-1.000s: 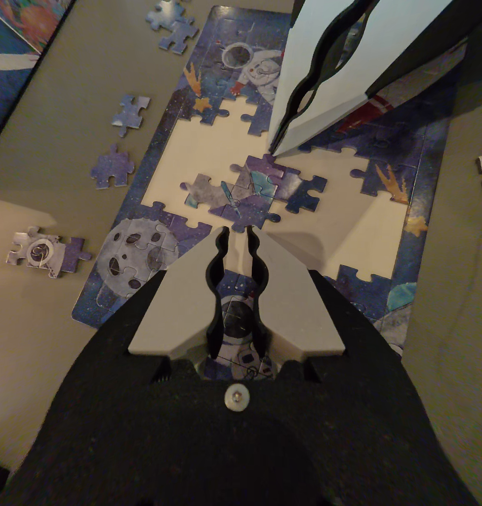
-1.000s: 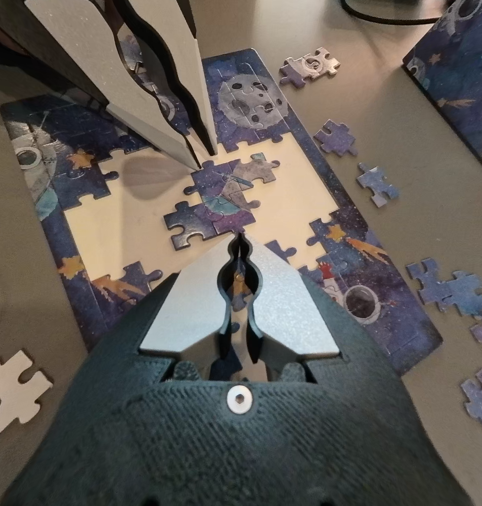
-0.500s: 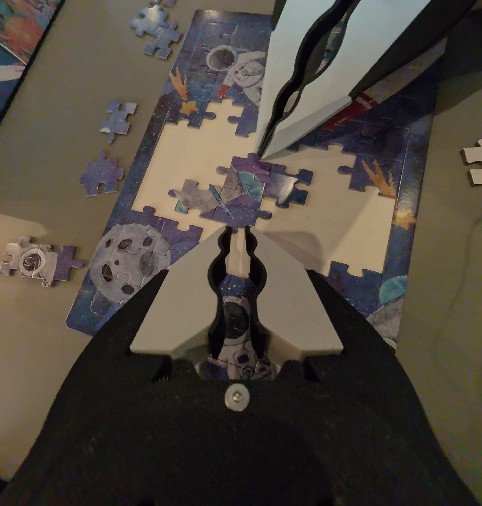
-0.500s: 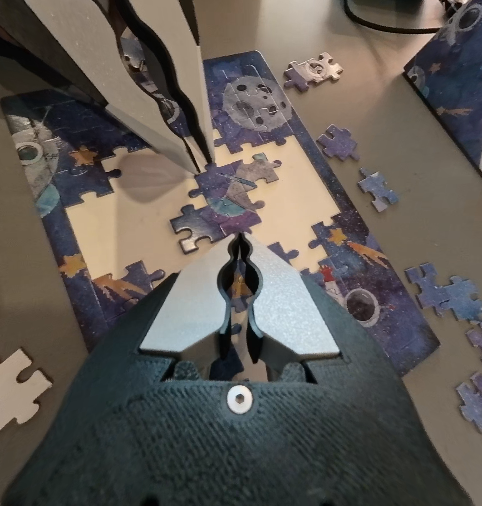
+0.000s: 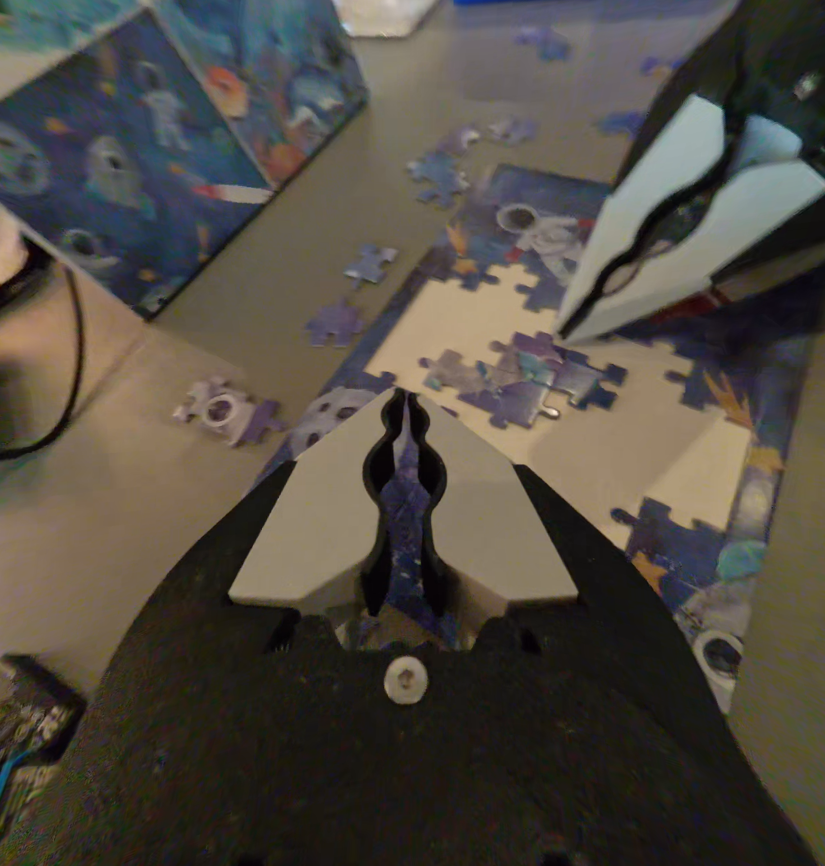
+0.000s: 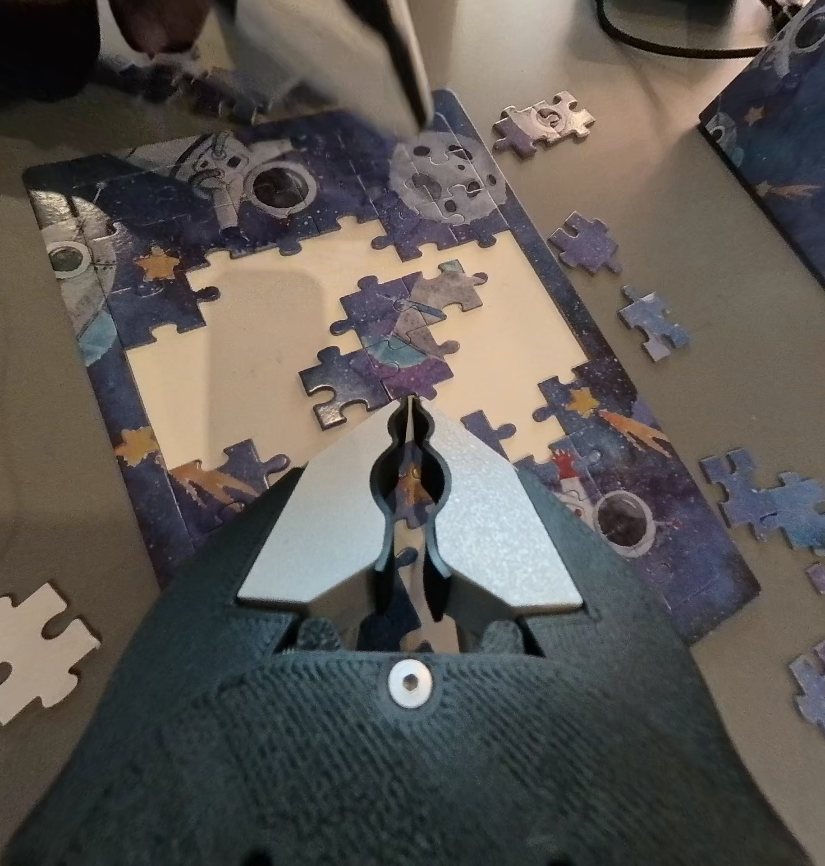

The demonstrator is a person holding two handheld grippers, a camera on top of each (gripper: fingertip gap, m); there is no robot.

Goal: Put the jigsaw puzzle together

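The space jigsaw (image 6: 565, 290) lies in its tray with a bare cream middle (image 6: 260, 375); it also shows in the left wrist view (image 5: 448, 318). A loose cluster of joined pieces (image 6: 392, 347) lies on the cream area (image 5: 523, 379). My right gripper (image 6: 411, 400) is shut and empty, its tips touching the cluster's near edge; it shows in the left wrist view (image 5: 565, 333). My left gripper (image 5: 407, 396) is shut and empty, held over the moon corner. In the right wrist view it (image 6: 417, 117) is blurred above the moon (image 6: 443, 182).
Loose pieces lie beside the tray: a joined ring pair (image 6: 542, 124), a purple piece (image 6: 586, 243), a blue piece (image 6: 654, 323), a joined blue pair (image 6: 776, 506). A white face-down piece (image 6: 22, 646) lies at the near left. The puzzle box (image 5: 120, 164) and a black cable (image 5: 73, 351) stand left. Left tips and right tips are each some 10 cm from the space jigsaw (image 6: 565, 290).
My left gripper has drawn back from the cluster toward the moon corner, lifted, and closed its small gap. My right gripper stays shut at the cluster's edge.
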